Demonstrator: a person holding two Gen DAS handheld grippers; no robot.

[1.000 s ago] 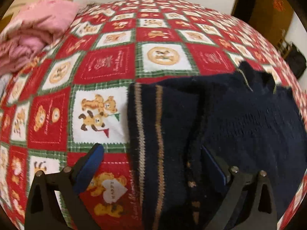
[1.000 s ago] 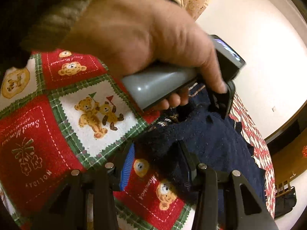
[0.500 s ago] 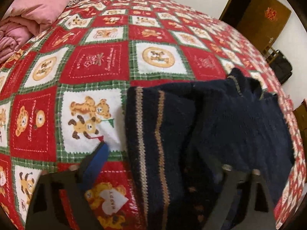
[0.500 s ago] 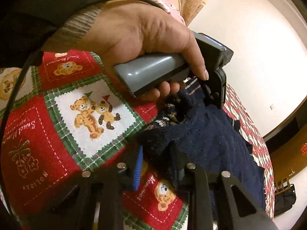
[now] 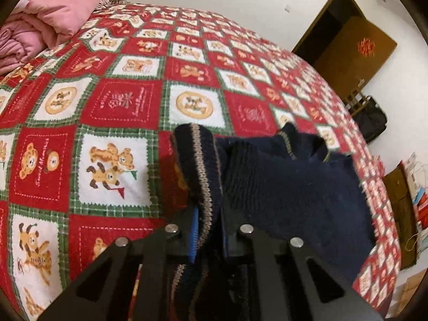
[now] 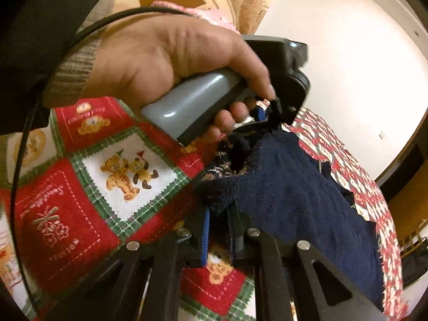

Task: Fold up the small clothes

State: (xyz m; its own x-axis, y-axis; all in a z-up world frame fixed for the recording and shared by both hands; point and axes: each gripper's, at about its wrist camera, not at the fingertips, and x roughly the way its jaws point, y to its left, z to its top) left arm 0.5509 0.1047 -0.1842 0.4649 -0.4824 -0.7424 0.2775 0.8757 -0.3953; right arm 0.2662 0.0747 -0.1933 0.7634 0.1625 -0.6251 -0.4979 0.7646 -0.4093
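Observation:
A small dark navy knitted sweater [image 5: 289, 187] with tan stripes at its hem lies on a red, white and green teddy-bear quilt [image 5: 120, 107]. My left gripper [image 5: 208, 230] is shut on the striped hem and lifts that edge off the quilt. In the right wrist view the same sweater [image 6: 294, 200] hangs up from the quilt [image 6: 67, 214]. My right gripper [image 6: 219, 227] is shut on another part of its edge. The person's hand with the left gripper [image 6: 270, 117] shows above it, holding the hem.
A pink folded quilt [image 5: 40, 26] lies at the bed's far left. A brown door [image 5: 355, 48] and a black bag [image 5: 371, 120] stand beyond the bed's far right edge. A cable [image 6: 21, 160] runs down from the person's sleeve.
Both grippers have gone from open to shut on the sweater's edge. Both have risen and lifted that edge off the quilt.

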